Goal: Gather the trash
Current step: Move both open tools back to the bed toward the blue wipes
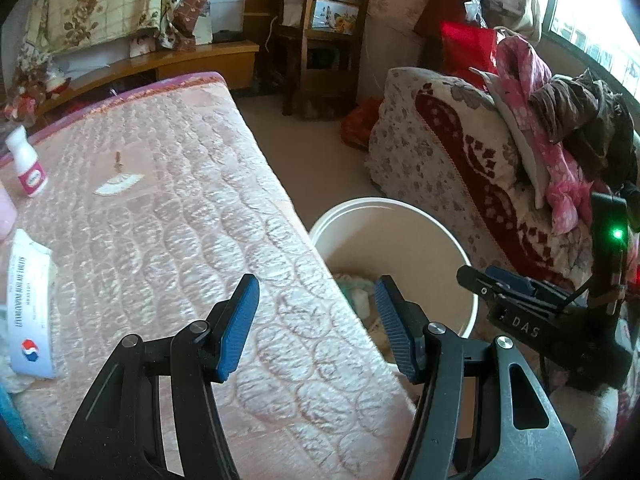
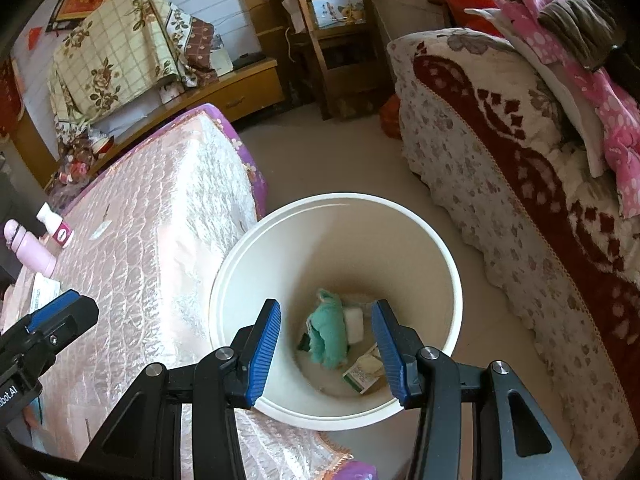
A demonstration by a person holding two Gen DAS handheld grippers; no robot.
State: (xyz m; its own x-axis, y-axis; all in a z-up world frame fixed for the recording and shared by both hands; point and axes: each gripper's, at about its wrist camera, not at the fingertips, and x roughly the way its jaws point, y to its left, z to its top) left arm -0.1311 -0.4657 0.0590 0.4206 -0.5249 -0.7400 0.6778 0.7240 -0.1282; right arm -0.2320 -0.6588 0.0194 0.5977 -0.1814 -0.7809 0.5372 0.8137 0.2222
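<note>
A white bucket stands on the floor beside the pink quilted table top. In it lie a crumpled green tissue, a white piece and a green-and-white carton. My right gripper hangs over the bucket's mouth, open, with nothing between its fingers. My left gripper is open and empty above the table's right edge. On the table's left side lie a white paper packet, a small white scrap and a white bottle with a pink label.
A pink flask stands next to the white bottle. A sofa under a floral red-and-white cover, piled with clothes, runs along the right. A wooden chair and a low wooden cabinet stand at the back. Bare floor shows beyond the bucket.
</note>
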